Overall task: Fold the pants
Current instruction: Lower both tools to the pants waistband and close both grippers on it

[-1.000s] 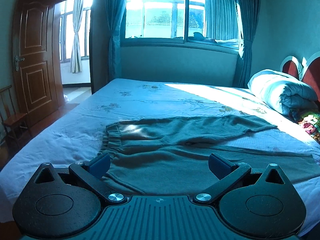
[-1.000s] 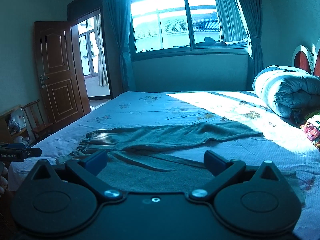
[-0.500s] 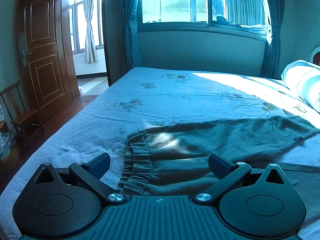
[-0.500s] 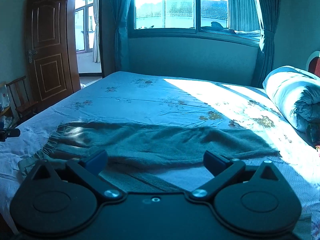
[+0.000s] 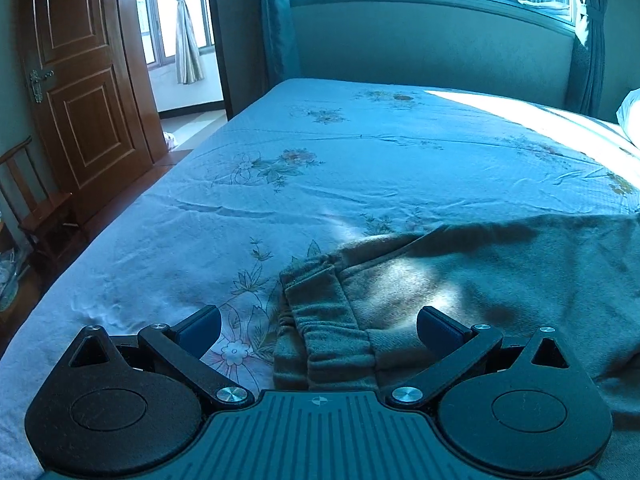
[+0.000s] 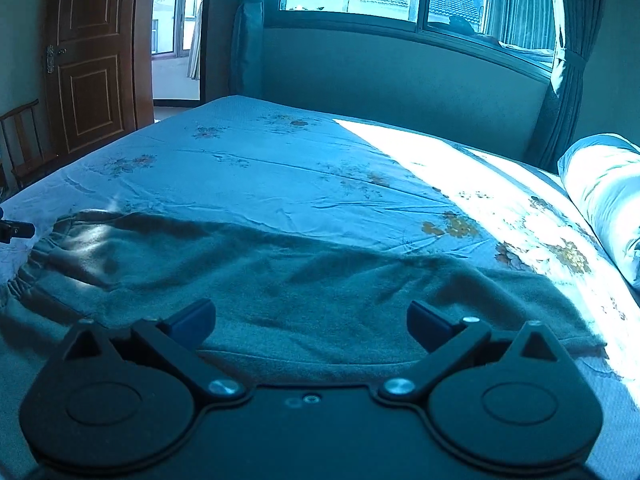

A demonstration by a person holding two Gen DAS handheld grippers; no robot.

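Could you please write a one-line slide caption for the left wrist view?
Open left gripper poised over the elastic waistband of green pants on a floral bedsheet.

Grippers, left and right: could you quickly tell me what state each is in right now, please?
Left gripper: open, holding nothing, over the pants waistband.
Right gripper: open, holding nothing, above the pants leg.

Each claw (image 5: 319,326) (image 6: 308,320) is matte black with round discs, silver screws and blue finger pads (image 5: 202,326)
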